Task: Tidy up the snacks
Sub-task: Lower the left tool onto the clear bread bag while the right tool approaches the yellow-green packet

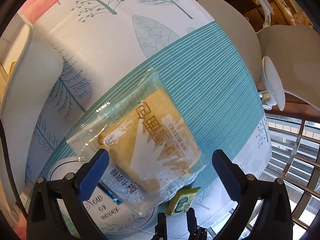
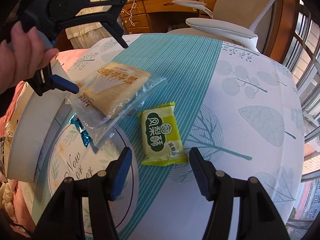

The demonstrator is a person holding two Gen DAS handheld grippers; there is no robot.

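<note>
Bread pack (image 1: 140, 140) lies on leaf-print tabletop (image 2: 250, 92), green pastry pack (image 2: 163, 135) beside; both grippers' jaws spread, empty; wooden desk (image 2: 160, 10) behind.

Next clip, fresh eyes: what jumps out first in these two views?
The clear-wrapped bread packet dominates, lying between the left gripper's open blue fingers, partly over the round "Now or never" tray. Right of it on the teal-striped tablecloth, a small yellow-green pastry packet lies just ahead of the open right gripper. A blue foil wrapper peeks out beneath the bread packet.
</note>
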